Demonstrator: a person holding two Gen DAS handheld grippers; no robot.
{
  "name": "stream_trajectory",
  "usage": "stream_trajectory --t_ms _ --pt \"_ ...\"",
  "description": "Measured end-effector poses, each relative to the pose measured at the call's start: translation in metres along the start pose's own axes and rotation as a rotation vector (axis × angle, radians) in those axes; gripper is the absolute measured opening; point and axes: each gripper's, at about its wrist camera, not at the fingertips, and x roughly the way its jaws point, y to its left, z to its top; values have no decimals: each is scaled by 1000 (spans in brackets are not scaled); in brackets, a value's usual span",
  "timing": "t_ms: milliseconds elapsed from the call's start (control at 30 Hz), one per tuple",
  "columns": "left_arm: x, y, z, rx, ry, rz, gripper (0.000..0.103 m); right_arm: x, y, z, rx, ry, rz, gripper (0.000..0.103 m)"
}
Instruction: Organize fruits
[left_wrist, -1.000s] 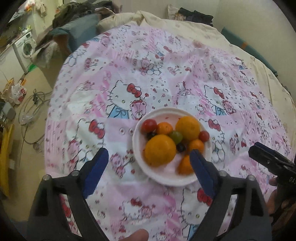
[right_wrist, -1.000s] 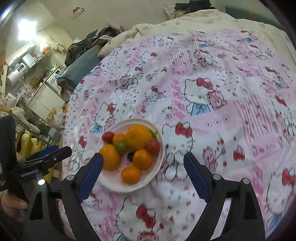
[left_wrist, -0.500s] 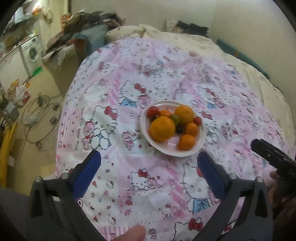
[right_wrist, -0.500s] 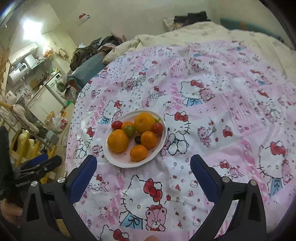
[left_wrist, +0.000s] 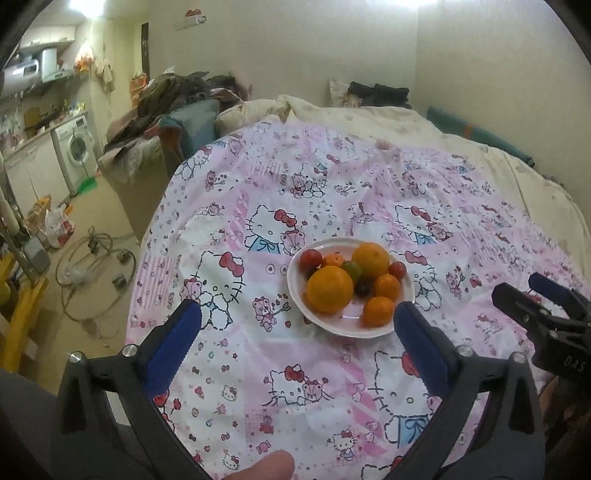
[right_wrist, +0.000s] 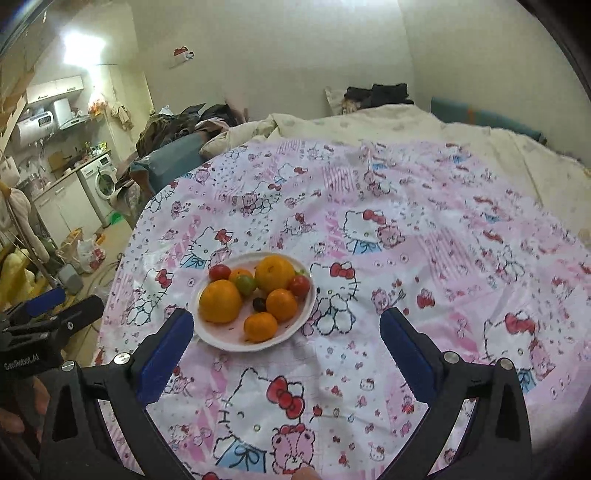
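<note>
Both pairs of jaws stand wide and hold nothing. From the left wrist view, the left gripper (left_wrist: 297, 317) fills the lower frame, its blue pads spread over a pink cartoon-cat bedsheet (left_wrist: 332, 192), with the right pad just beside the rim of a white plate (left_wrist: 293, 275) at centre right. Oranges (left_wrist: 330, 290), small tomatoes (left_wrist: 310, 258) and a dark grape (left_wrist: 362, 288) are piled on the plate. In the right wrist view the right gripper (right_wrist: 286, 325) is likewise spread, and the same plate (right_wrist: 308, 306) lies centre left, touching the tip of its left pad. A washing machine (right_wrist: 99, 181) stands at the upper left.
</note>
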Motion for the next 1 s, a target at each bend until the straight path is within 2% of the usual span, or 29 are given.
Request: stream_trajectory --t_ms 200,1000 --pt "-5 -1 1 -2 -8 -16 103 5 4 -1 -14 -6 1 103" --pt "-5 -4 0 10 4 -1 103 4 3 -1 13 -9 -4 103"
